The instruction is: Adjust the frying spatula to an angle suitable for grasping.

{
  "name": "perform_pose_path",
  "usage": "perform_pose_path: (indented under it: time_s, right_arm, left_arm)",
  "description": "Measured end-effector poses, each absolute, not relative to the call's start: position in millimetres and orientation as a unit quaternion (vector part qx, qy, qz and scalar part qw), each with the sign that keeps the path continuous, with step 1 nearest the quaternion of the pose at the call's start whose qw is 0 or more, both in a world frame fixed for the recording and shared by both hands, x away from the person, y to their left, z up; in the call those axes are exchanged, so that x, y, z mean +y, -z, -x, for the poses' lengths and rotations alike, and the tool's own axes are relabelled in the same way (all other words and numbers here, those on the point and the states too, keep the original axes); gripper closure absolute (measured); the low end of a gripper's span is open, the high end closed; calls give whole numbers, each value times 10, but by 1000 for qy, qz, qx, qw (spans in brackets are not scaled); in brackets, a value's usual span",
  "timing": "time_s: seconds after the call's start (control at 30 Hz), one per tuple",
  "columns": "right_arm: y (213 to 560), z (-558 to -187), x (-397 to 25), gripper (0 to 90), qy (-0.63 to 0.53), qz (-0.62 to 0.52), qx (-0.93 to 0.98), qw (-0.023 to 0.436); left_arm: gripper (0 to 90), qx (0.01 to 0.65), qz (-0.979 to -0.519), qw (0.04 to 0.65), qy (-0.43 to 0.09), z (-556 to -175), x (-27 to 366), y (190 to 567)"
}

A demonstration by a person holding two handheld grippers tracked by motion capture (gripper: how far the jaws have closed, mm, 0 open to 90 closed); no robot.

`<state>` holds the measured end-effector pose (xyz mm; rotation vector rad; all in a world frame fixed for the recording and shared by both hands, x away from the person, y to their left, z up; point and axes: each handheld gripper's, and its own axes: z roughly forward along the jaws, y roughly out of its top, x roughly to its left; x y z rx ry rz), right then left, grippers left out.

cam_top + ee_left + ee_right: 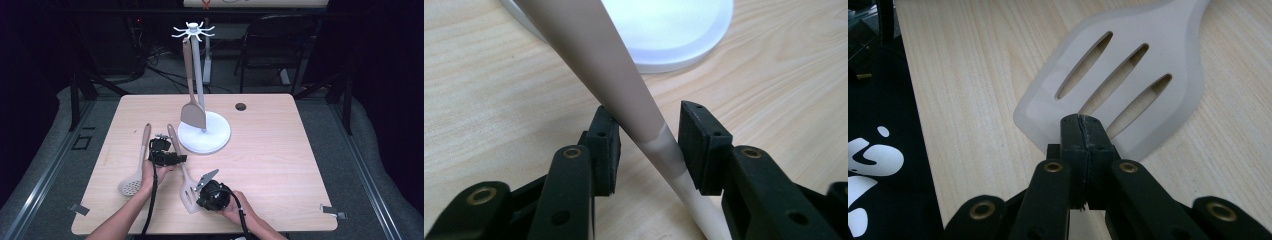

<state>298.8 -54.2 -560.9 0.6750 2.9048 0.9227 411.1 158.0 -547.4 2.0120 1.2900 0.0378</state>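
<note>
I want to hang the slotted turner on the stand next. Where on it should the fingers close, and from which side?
Grip the slotted turner on its handle, about where the left gripper already straddles it, coming down from above. The handle is a narrow round shaft that fits between the open fingers, while the wide slotted blade lies flat on the table with little edge to pinch. The hanging end then stays free for the stand.

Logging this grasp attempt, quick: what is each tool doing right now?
Left tool: open, jaws either side of the beige-and-white slotted spatula's handle, not clamped.
Right tool: shut, empty, tip above the spatula's slotted white blade.
</note>
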Motion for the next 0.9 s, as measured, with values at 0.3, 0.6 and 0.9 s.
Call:
perform_pose_path:
  time_s: [0.3,0.6,0.9]
  right_arm:
    - [5604,-2985,-545,897,-298,-214,930,11]
    - [5582,-2990,-548,829,-298,-224,928,-12]
    - [5537,-2934,-514,609,-309,-223,925,1]
  left_arm:
    - [668,491,-769,409,-12,-3993,1634,5308]
    - [693,479,-766,429,-9,-3919,1656,5195]
    - [711,472,-760,448,-14,-3857,1657,5114]
